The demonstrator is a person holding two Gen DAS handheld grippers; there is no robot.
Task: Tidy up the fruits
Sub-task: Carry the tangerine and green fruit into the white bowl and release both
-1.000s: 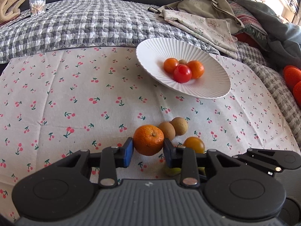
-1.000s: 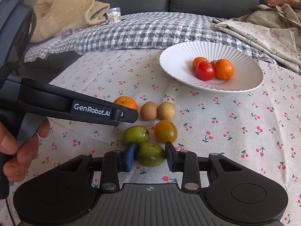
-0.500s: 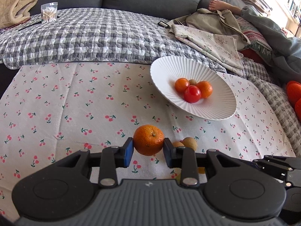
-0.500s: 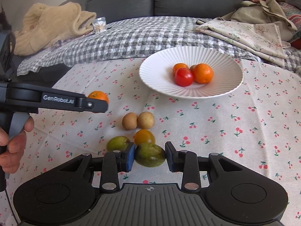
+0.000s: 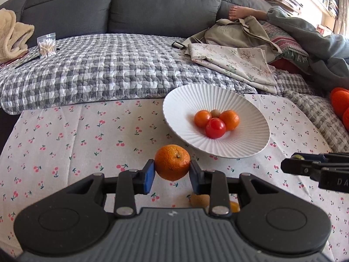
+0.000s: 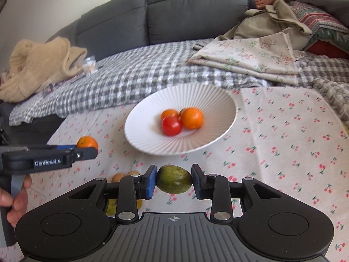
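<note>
From the left wrist view, the left gripper (image 5: pixel 172 172) is clamped on a round orange mandarin with a dimpled skin (image 5: pixel 172 162), its blue-padded fingers pressing both sides and holding the fruit above the cherry-print white tablecloth (image 5: pixel 65 135). Just beyond it sits the ribbed white ceramic plate (image 5: pixel 246 144), which holds a red tomato (image 5: pixel 215 128), two orange fruits and a small brown one behind them. A small brown fruit (image 5: pixel 199 200) lies on the cloth, partly hidden under the right finger. The tip of the right gripper (image 5: pixel 305 167) enters from the right edge.

From the right wrist view, the right gripper (image 6: pixel 174 182) grips an oval dark green fruit (image 6: pixel 174 182) between its pads, raised over the tablecloth in front of the plate (image 6: pixel 148 139). To the left, the left gripper (image 6: pixel 87 150) carries the mandarin (image 6: pixel 87 142), near the plate's left rim. Two small brown fruits (image 6: pixel 122 175) rest on the cloth below it.
</note>
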